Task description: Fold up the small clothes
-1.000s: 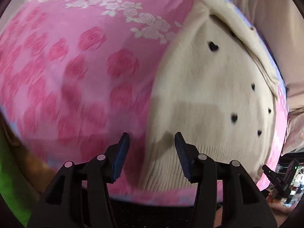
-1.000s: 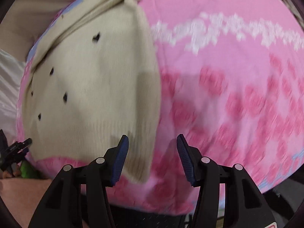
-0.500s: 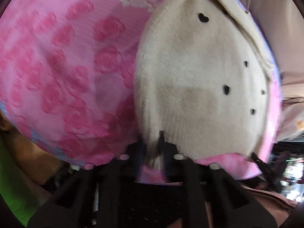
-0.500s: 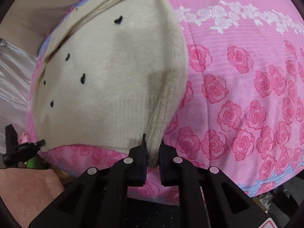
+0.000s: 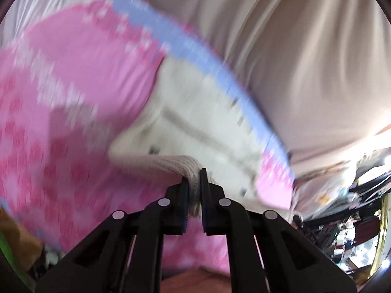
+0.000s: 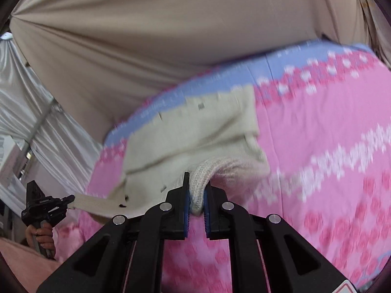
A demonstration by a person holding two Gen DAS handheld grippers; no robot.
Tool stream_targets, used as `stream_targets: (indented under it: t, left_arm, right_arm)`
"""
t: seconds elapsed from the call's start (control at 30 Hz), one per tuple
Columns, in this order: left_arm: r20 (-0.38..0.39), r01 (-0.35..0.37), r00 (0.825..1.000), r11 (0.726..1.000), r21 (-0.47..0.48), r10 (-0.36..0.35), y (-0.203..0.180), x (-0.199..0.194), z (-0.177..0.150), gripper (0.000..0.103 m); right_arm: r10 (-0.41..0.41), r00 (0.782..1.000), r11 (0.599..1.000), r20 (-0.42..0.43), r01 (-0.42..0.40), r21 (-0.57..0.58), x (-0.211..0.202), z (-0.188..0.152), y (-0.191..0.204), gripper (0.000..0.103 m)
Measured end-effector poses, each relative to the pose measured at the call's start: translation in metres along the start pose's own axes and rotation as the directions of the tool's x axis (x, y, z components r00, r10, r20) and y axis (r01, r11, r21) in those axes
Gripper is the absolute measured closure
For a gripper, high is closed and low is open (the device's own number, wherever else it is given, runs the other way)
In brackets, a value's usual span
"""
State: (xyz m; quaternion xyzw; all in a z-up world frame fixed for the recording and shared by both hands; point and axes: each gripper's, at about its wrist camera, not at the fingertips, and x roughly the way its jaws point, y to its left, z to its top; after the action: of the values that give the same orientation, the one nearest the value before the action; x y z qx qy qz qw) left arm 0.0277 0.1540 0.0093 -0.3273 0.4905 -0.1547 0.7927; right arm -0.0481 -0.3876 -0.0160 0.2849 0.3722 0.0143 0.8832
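Observation:
A cream knit sweater (image 5: 195, 119) with small black hearts lies on a pink rose-print sheet (image 5: 73, 78). My left gripper (image 5: 194, 190) is shut on the sweater's ribbed hem corner and holds it lifted. My right gripper (image 6: 196, 195) is shut on the other ribbed hem corner of the sweater (image 6: 195, 131), also lifted above the sheet (image 6: 317, 146). The hem hangs between the two grippers. The left gripper (image 6: 70, 199) also shows at the left of the right wrist view, gripping the hem edge. Both views are motion-blurred.
The sheet has a light blue border (image 5: 195, 46) along its far edge. Beige draped fabric (image 6: 171, 36) hangs behind the bed, with white satin drapes (image 6: 29, 97) to the left. Room clutter (image 5: 354, 219) shows at the right.
Both grippers went from open over the hem to shut on its corners, then rose and tilted up, lifting the hem off the sheet toward the far edge.

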Motion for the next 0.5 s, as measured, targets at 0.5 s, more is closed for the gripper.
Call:
stream_targets:
  t: [0.5]
  left_arm:
    - [0.143, -0.092, 0.987, 0.989, 0.115, 0.075, -0.068, 0.093, 0.165, 0.097]
  right_arm:
    - [-0.004, 0.997, 0.998, 0.081, -0.002, 0.066, 0.121, 0.155, -0.010, 0.095]
